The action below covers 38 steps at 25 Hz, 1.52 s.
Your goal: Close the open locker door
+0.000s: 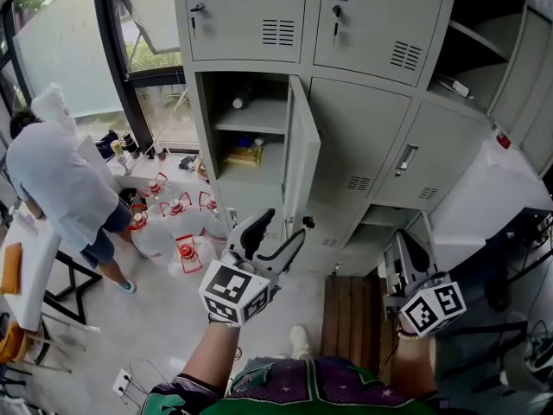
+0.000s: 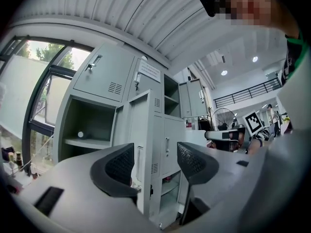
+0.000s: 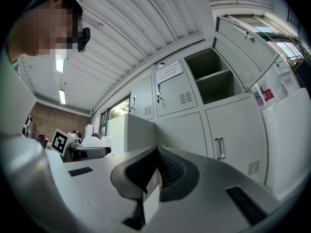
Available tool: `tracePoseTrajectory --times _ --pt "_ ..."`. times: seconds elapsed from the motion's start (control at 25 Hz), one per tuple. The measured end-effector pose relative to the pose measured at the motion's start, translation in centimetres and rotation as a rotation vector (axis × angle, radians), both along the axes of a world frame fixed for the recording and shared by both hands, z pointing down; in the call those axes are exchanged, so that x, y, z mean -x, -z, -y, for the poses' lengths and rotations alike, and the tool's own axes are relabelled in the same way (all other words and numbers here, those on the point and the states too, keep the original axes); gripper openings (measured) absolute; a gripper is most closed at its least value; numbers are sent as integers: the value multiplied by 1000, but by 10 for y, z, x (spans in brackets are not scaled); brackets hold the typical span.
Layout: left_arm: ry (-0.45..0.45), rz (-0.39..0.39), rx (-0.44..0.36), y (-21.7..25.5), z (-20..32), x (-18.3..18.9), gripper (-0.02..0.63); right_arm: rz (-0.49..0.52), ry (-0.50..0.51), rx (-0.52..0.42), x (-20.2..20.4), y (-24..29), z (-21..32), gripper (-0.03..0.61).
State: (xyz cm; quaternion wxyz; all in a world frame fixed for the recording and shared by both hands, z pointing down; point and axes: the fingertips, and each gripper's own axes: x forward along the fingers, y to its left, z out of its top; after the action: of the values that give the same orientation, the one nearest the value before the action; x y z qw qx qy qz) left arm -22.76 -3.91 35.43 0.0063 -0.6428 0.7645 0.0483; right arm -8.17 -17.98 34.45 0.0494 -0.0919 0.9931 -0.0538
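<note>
Locker door (image 1: 301, 158) stands well ajar at twelve o'clock from the left hand-held gripper (image 1: 281, 230), jaws spread wide on nothing, so by my reading the whole closing push is yet to come. Right hand-held gripper (image 1: 408, 258) sits at four o'clock, pinched together and empty. Only the head view catches the yellow box (image 1: 244, 152) inside, while the left gripper view frames the door's handle between its jaws.

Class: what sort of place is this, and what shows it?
Probably a locker area in a workshop or office: a bank of grey metal lockers, one grey door hanging open, beside a tall dark-framed window.
</note>
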Motion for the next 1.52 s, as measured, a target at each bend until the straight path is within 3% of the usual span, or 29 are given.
tracePoseTrajectory --times 0.92,1.24,1.52 --pt "31 -12 80 -29 64 26 280 -13 113 32 34 -17 17 5" --pt "87 16 80 -26 67 31 114 -14 117 47 33 -21 19 5" --pt "103 10 85 -26 61 34 104 -19 142 57 40 -24 17 5"
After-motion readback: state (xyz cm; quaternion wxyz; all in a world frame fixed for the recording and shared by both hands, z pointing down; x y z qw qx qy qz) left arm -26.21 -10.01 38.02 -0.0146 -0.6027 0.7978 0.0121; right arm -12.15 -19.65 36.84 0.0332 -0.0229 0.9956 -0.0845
